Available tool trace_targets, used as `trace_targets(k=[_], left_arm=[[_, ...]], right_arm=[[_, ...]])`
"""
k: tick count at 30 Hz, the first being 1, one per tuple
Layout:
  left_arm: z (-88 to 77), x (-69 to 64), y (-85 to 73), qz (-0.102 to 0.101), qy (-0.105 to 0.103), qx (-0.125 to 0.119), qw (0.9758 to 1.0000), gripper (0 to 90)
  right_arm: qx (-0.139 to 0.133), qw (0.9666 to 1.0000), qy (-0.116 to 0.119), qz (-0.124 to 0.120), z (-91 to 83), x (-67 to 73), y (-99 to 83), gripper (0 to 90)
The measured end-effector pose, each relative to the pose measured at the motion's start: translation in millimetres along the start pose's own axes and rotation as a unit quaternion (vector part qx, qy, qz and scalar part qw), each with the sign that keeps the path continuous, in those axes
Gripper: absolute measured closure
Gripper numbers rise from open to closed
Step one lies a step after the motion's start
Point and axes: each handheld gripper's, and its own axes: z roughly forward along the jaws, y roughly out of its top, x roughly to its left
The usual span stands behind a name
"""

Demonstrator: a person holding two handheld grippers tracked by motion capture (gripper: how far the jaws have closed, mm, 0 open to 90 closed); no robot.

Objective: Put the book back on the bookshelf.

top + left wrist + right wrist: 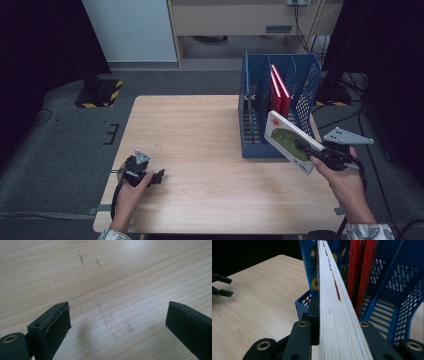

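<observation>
- Right gripper [306, 148]: held in the person's right hand [345, 186] at the right edge of the table, just in front of the blue file rack. Its jaws are clamped on a white-and-green book; in the right gripper view the two black jaws press against either cover, with the page block rising between them.
- White-and-green book [287, 141]: held off the table, tilted, its upper end leaning toward the front of the rack, its lower end in the jaws. In the right gripper view its white page edge [334, 302] runs up the middle, a thin reddish streak along it, a blue patterned cover with a star on the left face.
- Blue file rack [248, 100]: stands upright at the far right of the table, perforated walls, several slots open toward the person.
- Red books [280, 90]: two, upright in a middle slot of the rack; in the right gripper view they stand just right of the held book's edge [358, 270].
- Left gripper [155, 178]: rests on the tabletop near the front left corner, in the person's left hand [131, 192]. Its jaws are spread wide, nothing between them but bare wood.
- Table [190, 130]: light wood; a few short dark scuff marks [81, 258] show in the left gripper view.
</observation>
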Motion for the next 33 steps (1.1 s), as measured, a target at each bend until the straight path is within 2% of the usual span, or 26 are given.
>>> trace_targets(k=[6,16,18,33], left_arm=[[0.3,-0.8,0.1,0.002,0.0,0.001,1.0,5.4],[0.6,0.0,0.0,0.001,0.001,0.001,1.0,5.4],[1.3,-0.3,-0.3,0.002,0.002,0.003,1.0,5.4],[1.6,0.6,-0.5,0.001,0.005,0.006,1.0,5.4]], right_arm=[[0.001,0.9999,-0.012,0.0,-3.9,-4.1,-2.9,75.6],[-0.001,0.9996,-0.025,0.01,-7.7,-10.2,-5.2,75.6],[-0.007,0.9994,-0.029,0.019,-10.2,-12.0,-5.2,75.6],[-0.01,0.9983,-0.049,0.03,-15.9,-22.0,-6.3,75.6]])
